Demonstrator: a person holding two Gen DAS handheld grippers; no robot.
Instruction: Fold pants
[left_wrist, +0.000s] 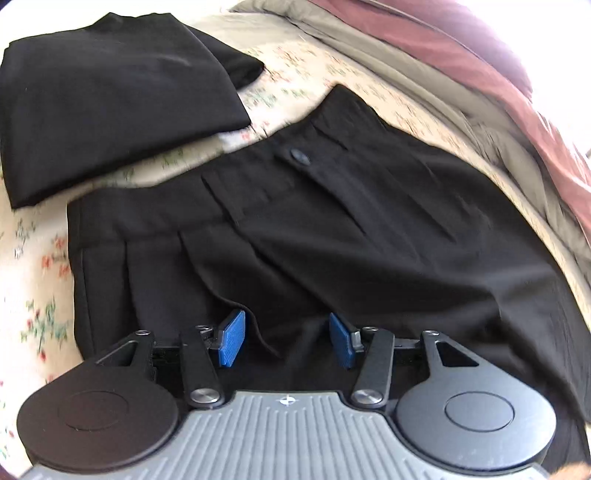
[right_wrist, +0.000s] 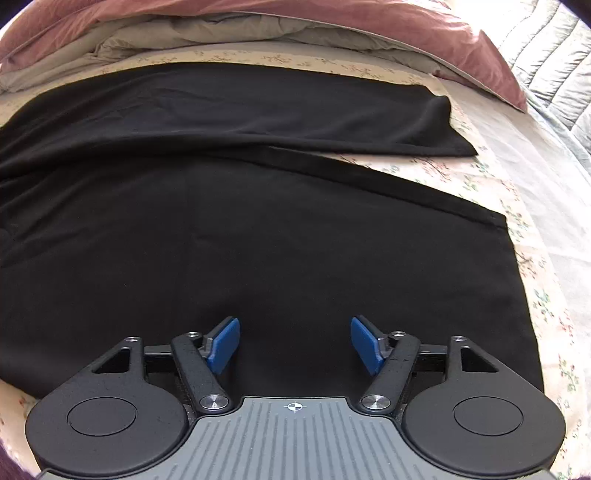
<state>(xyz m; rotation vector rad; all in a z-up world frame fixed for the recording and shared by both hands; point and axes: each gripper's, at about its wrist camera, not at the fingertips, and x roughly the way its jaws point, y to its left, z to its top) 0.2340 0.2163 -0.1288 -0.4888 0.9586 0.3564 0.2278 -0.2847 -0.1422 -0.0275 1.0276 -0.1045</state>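
Across the bed's floral sheet, black pants lie spread flat, front side up. Left wrist view: the waistband with its dark button runs diagonally through the upper middle, pleats falling from it toward me. My left gripper hangs over the pleated upper part of the pants, tilted steeply down; its blue-padded fingers stand apart, released, with only loose cloth lying below the gap and nothing pinched. A second black garment, already folded into a neat stack, rests on the sheet at upper left, apart from the pants with a strip of sheet showing between them. A rust-coloured duvet and a beige blanket are bunched along the far edge of the bed.

Right wrist view: both legs of the pants fill most of the frame. The nearer leg lies broad and smooth, its hem at the right edge; the farther leg lies behind it, its hem ending further back, and the two overlap toward the left. My right gripper hangs over the nearer leg, fingers likewise spread wide and released, the pads clear of the cloth. A pale quilted cover shows at upper right, beyond the duvet's corner.
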